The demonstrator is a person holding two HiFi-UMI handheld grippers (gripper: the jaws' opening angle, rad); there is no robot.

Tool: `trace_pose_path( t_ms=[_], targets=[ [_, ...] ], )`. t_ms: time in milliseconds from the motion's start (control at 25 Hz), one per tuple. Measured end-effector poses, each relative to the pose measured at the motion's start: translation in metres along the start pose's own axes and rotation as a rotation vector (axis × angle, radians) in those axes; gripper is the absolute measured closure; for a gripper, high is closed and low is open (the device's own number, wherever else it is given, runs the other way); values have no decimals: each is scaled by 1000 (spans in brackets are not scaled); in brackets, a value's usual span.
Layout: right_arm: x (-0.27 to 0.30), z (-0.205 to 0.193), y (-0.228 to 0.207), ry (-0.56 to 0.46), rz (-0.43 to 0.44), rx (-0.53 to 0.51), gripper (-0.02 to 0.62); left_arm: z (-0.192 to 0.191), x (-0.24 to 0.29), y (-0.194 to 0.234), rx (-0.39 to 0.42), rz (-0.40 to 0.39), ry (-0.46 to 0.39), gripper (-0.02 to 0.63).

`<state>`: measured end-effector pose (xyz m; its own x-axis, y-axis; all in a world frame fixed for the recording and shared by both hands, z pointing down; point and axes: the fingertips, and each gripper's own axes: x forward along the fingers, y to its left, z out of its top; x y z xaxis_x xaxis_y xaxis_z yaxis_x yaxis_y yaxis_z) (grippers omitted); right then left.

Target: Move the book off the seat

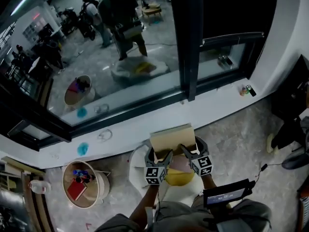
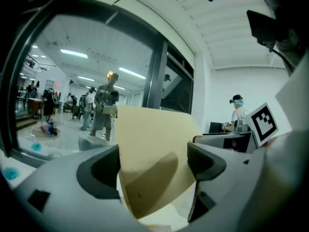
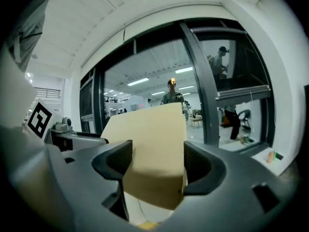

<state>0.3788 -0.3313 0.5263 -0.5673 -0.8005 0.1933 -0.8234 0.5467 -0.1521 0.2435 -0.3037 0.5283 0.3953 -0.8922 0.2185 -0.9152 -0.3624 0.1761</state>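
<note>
The book (image 1: 172, 138), thick with a plain tan cover, is held up in the air in front of the window, above the white seat (image 1: 139, 162) and its yellow cushion (image 1: 179, 178). My left gripper (image 1: 162, 154) is shut on its near left part and my right gripper (image 1: 187, 150) on its near right part. In the left gripper view the book (image 2: 154, 149) fills the gap of the left gripper (image 2: 153, 164), both pads against it. In the right gripper view the book (image 3: 152, 149) sits the same way in the right gripper (image 3: 157, 161).
A white window sill (image 1: 212, 105) runs below a dark-framed glass wall (image 1: 188, 42). A round wooden side table (image 1: 82, 185) with a red object stands at the lower left. Small cans (image 1: 247, 90) sit on the sill at right. A dark device (image 1: 227, 195) rests near my right knee.
</note>
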Motion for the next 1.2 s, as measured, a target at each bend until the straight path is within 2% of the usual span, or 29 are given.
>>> trace_pose_path(
  t_ms=[160, 240, 320, 400, 520, 680, 800, 1000, 1200],
  targets=[
    [-11, 84, 52, -88, 68, -50, 264, 85, -51, 9, 12, 72, -113, 179],
    [-16, 124, 72, -147, 96, -70, 264, 127, -75, 9, 44, 100, -173, 179],
    [-22, 153, 93, -182, 135, -72, 264, 162, -100, 11, 81, 138, -235, 179],
    [-31, 166, 109, -195, 175, -94, 264, 184, -121, 9, 104, 176, -290, 179],
    [-40, 164, 114, -189, 185, -129, 264, 187, -129, 5, 109, 207, -320, 179],
    [-44, 153, 108, -183, 181, -111, 264, 177, -127, -1, 101, 204, -305, 181],
    [-50, 158, 114, -191, 221, -131, 264, 170, -133, -3, 110, 242, -284, 180],
    [-51, 161, 136, -201, 378, -186, 264, 161, -162, -2, 134, 407, -260, 181],
    [-40, 155, 160, -186, 544, -155, 264, 159, -195, -1, 113, 624, -262, 181]
  ],
)
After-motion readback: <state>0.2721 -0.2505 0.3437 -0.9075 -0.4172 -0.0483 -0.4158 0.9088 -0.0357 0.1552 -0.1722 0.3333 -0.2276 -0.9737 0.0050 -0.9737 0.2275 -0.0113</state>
